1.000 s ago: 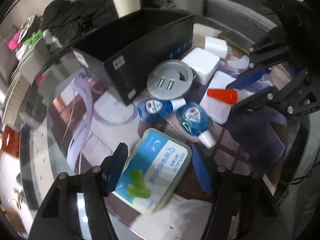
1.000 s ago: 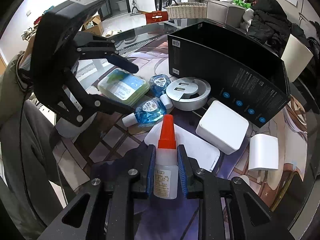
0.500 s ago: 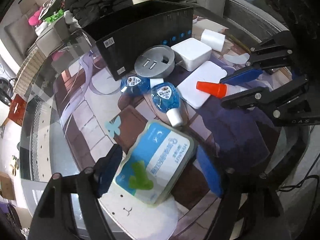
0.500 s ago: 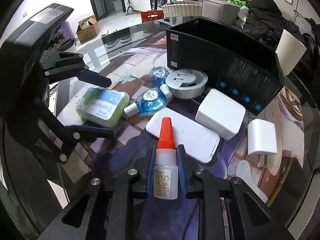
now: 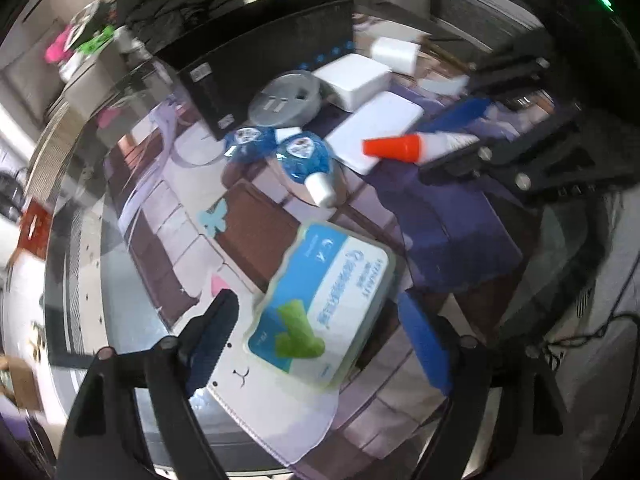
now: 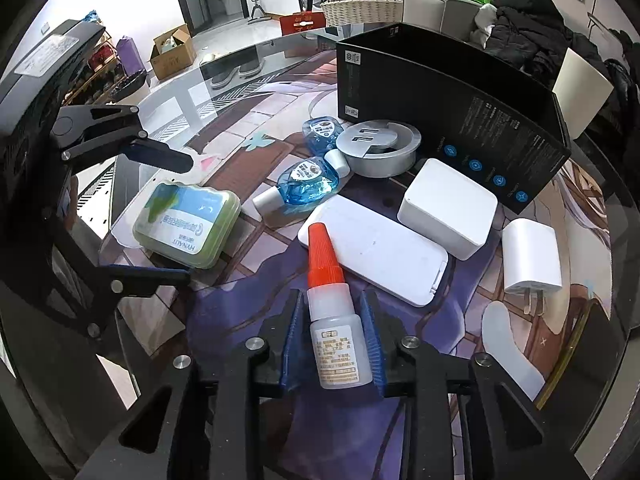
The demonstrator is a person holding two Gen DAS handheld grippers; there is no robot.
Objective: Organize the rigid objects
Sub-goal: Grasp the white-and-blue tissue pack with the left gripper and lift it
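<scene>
**Q:** Tool states first: how are the two described?

**A:** On the right tool (image 6: 332, 344) the jaws are opening. The small translucent plastic glue bottle with the orange cone cap (image 6: 334, 320) is between the blue pads, but a sliver of gap is visible on each side, so it is judged released, not clamped. On the left tool (image 5: 320, 332) the jaws are opening too and stand wide. The flat rounded green-and-blue plastic case (image 5: 324, 308) lies between them, untouched by either pad.

**Q:** Where are the things placed?

**A:** The glue bottle is seen on the purple patch of the printed mat, near the desk (image 6: 256, 64) edge closest to the right tool, with its cap over the corner of the flat white rectangular box (image 6: 376, 248). The case lies toward the desk's left edge, partly on a thin clear sheet (image 5: 276, 412). The open black cardboard box (image 6: 452, 120) stands toward the far edge and is presumably meant as the container.

**Q:** How will they handle?

**A:** Both are judged light and stiff. The bottle wall may give slightly and is smooth, so it is best taken across the body below the shoulder, not by the tapered cap. The case is glossy and rounded, and likely to slip. It should be taken squarely across its shorter sides, at mid-length.
</scene>
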